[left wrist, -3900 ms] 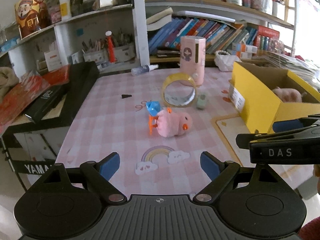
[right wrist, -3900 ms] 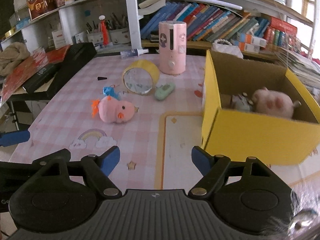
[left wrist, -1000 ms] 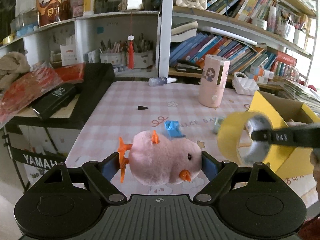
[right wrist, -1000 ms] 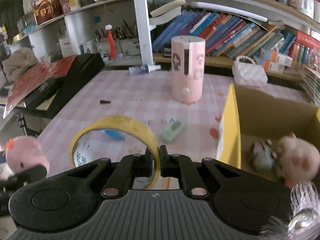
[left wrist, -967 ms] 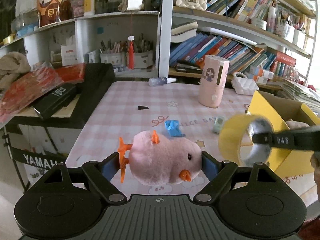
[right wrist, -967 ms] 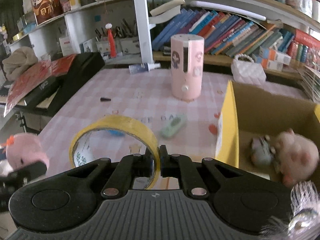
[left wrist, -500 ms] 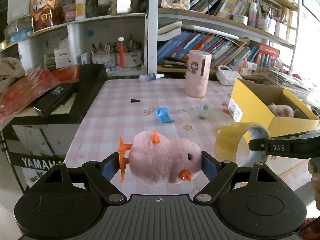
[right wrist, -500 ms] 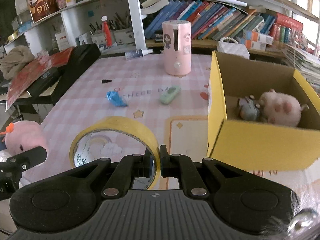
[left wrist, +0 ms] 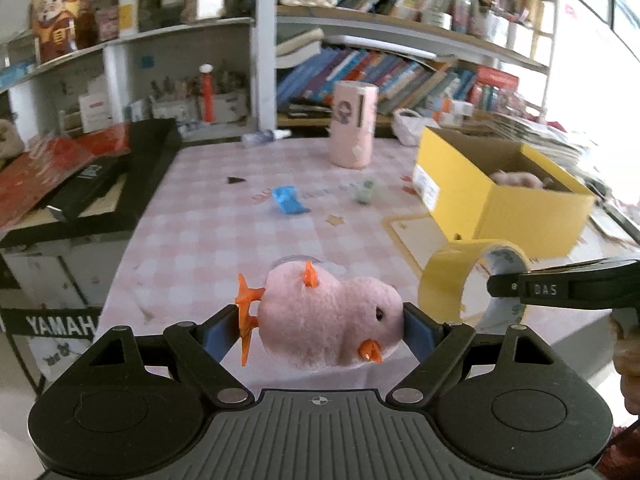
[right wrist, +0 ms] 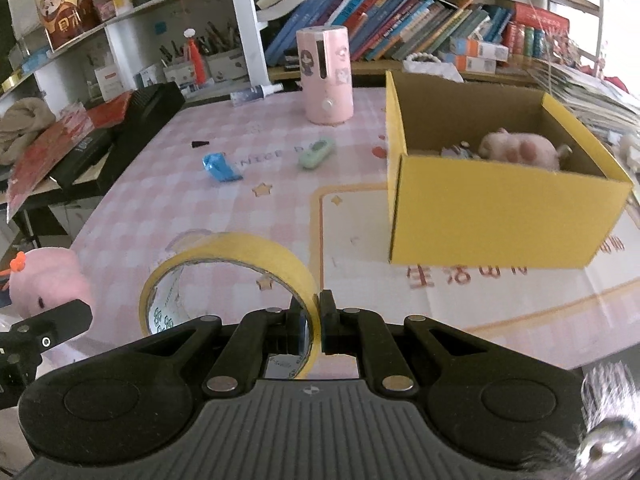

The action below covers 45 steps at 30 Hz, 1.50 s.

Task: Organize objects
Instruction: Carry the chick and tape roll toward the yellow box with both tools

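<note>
Above the pink checked table [right wrist: 240,216], our left gripper [left wrist: 320,326] clamps the pink plush chick [left wrist: 328,320] and right gripper [right wrist: 312,320] pinches the yellow tape roll [right wrist: 228,252], both lifted since earlier, nearing the yellow box [right wrist: 492,216].

The left gripper [left wrist: 320,330] points forward and down. Its two blue-padded fingers [left wrist: 218,334] stand wide apart, each pad pressed against a side of a pink plush chick [left wrist: 328,320], which hangs clear of the desk [left wrist: 224,240] between them. The right gripper [right wrist: 314,324] also tilts forward and down, its fingers [right wrist: 329,320] drawn almost together, pinching the wall of a yellow tape roll [right wrist: 236,252] whose ring stands upright at about 11 o'clock from the fingertips. In the left wrist view the right gripper's black arm reaches in from 3 o'clock, with part of the person's hand [left wrist: 628,356] at that edge. In the right wrist view the left gripper shows at 9 o'clock.
</note>
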Available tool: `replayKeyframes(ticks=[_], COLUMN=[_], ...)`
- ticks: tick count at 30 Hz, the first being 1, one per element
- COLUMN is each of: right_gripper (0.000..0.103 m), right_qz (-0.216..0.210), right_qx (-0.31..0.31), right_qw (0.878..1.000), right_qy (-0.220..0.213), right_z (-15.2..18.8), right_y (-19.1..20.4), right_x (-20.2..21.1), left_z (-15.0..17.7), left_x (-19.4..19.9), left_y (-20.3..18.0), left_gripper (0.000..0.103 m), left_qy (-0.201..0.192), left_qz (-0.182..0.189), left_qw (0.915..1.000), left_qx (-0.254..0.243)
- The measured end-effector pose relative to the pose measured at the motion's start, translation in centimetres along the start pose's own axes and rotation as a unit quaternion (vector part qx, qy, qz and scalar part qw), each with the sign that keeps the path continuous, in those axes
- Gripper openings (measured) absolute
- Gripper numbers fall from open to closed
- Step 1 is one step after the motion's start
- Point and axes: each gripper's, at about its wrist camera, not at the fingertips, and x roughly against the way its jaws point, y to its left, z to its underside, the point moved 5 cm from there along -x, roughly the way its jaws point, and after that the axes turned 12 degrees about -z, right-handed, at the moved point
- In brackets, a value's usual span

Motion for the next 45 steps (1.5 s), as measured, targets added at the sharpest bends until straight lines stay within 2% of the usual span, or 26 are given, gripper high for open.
replayKeyframes(ticks=[11,22,38,45], right_gripper=[0.007,0.007,0.007,0.007], right_qz=[0.043,0.089,0.124,0.141], right_qx=[-0.054,-0.102,-0.131,-0.136], right_qw=[0.998,0.990,0.983,0.977], right_qy=[0.000,-0.021,-0.039,-0.090], right_z=[3.8,5.1,3.8,1.1], right_y=[-2.2,-5.2,-10.9,-13.8], right_x=[2.7,5.5,7.3,8.8], left_z=[1.4,0.5,-2.5,-5.6], left_x=[0.8,0.9,-0.5,-0.8], left_y=[-2.7,-6.0,-12.3,-14.3], left_gripper=[0.086,0.086,0.086,0.086], left_qy=[0.006,-0.010,-0.038,-0.074], left_qz=[0.048,0.088,0.128,0.137], left_qw=[0.9980,0.9930,0.9846,0.9824], left_qx=[-0.041,-0.078,-0.113,-0.104])
